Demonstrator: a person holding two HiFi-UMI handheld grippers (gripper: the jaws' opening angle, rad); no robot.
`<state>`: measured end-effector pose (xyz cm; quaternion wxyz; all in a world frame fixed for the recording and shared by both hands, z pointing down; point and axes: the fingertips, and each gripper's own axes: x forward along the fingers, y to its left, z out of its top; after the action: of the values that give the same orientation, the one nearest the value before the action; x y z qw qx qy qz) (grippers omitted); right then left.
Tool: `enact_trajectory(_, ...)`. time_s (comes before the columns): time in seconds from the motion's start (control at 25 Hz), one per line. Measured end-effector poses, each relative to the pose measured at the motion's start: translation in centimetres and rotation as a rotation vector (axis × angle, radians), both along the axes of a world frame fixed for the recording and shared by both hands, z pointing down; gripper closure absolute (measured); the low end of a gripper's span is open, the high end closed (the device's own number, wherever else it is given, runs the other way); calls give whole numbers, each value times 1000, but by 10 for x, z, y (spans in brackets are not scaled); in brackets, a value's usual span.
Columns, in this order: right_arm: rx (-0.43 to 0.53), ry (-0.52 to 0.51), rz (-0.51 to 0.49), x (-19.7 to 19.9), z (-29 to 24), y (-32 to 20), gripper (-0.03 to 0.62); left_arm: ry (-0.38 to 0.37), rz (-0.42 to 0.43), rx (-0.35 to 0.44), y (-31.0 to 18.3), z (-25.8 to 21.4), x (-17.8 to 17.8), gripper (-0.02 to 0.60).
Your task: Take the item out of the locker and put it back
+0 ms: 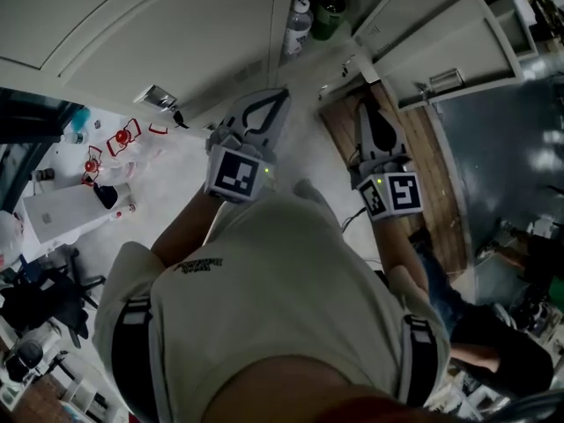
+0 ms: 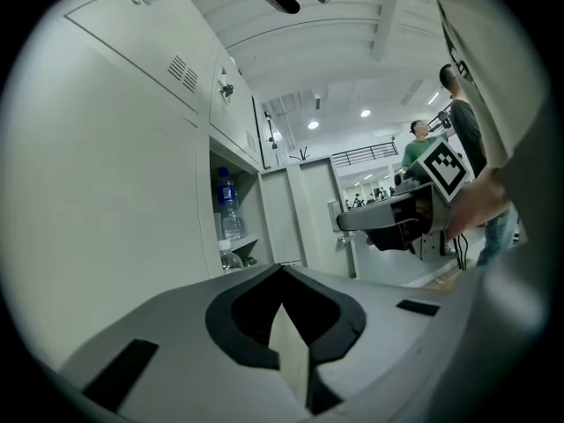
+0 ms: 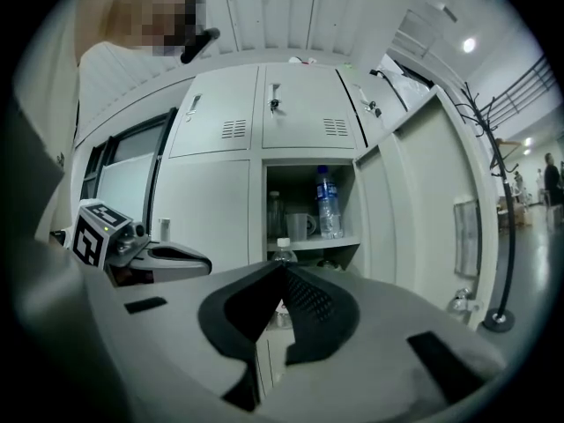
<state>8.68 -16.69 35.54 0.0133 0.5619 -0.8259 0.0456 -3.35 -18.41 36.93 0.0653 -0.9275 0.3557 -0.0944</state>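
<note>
Now the left gripper (image 2: 282, 270) and the right gripper (image 3: 282, 267) are both pressed together, empty. The bottle (image 3: 328, 203) stands on the shelf (image 3: 313, 243) of the open locker (image 3: 308, 154) (beside 1 mug (image 3: 300, 226)); reaching with closed jaws or a wide swing may knock either over.

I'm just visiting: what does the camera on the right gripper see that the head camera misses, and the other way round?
Only the right gripper view: a mug on the locker's shelf, the closed locker doors above it, and a coat stand at the right.
Only the head view: the person's pale shirt from above, and red-marked items on a white surface off to the left.
Both: the open locker with a water bottle inside, and the left gripper, its jaws together with nothing between them.
</note>
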Motion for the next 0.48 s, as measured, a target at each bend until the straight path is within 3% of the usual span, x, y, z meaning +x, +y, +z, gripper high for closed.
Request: enact_trajectory(0.48,-20,-2,-84,21,5,-8,589,1,-97,-12,0,-4,20,569)
